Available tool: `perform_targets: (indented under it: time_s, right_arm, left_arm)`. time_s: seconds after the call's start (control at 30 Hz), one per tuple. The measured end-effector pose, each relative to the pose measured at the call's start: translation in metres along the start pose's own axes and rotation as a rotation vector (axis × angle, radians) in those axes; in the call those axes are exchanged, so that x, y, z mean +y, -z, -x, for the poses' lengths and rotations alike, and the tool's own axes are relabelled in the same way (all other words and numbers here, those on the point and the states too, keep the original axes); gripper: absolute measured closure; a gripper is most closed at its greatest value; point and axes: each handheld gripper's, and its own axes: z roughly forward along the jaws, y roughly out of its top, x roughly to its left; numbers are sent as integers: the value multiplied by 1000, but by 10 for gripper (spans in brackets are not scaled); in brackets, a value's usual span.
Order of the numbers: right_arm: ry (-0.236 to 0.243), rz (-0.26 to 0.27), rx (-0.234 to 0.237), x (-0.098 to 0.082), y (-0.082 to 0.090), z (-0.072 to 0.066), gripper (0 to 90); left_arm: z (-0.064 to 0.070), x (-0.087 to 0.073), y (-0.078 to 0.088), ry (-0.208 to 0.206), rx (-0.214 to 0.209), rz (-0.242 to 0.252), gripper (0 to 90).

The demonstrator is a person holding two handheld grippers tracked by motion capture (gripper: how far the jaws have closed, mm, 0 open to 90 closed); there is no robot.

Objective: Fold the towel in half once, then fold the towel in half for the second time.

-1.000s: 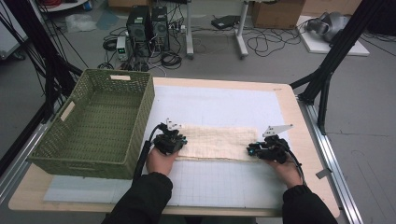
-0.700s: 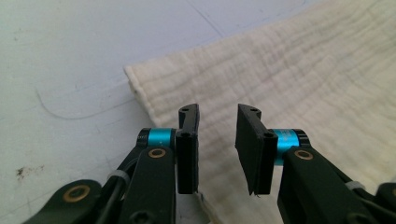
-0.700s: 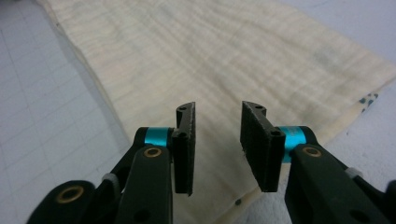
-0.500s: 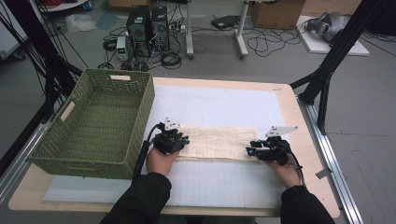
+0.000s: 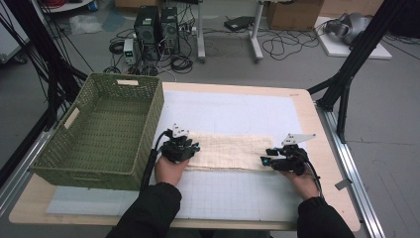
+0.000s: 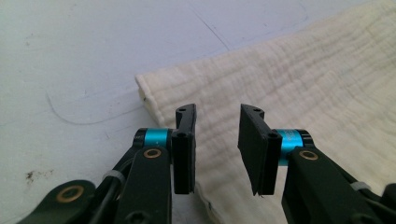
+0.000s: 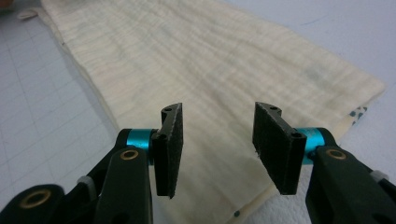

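Fingers of both grippers have just opened, releasing the folded cloth (image 5: pixel 230 151) beneath.

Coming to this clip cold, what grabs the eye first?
A long cream cloth folded into a strip lies flat across the middle of the white mat, with a gripper at each end: the left gripper and the right gripper. Their jaws have just been opening and stand apart over the cloth with nothing between them. A big green basket sits at the table's left, right beside the cloth.
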Motion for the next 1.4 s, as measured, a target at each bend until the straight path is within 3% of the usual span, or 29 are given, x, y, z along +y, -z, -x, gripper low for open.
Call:
perform_targets:
  time_s: [0.33,0.53,0.7,0.8,0.93,1.07,1.17,1.3,1.4]
  right_arm:
    - [1,2,-3,5,0,4,528]
    - [3,3,-25,28,-3,11,595]
    - [1,-2,-10,47,-19,20,806]
    - [-12,-17,12,56,-33,24,856]
    - [-15,-26,36,69,-55,18,864]
    - [-15,-40,38,76,-72,11,846]
    - [-22,-46,37,80,-83,7,846]
    - [-11,-116,19,76,-96,8,855]
    - [-15,-118,1,74,-92,12,864]
  left_arm:
    - [-9,11,2,27,21,21,675]
    - [-12,28,-3,32,37,49,709]
    - [-12,33,-16,43,19,29,846]
    - [-11,32,-24,53,5,17,867]
    - [-4,33,-32,20,3,-6,865]
    - [-3,32,-40,41,-7,-28,862]
    - [-3,29,-47,39,23,-98,863]
    - [-7,28,-47,37,53,-97,856]
    - [-12,28,-45,22,70,-107,854]
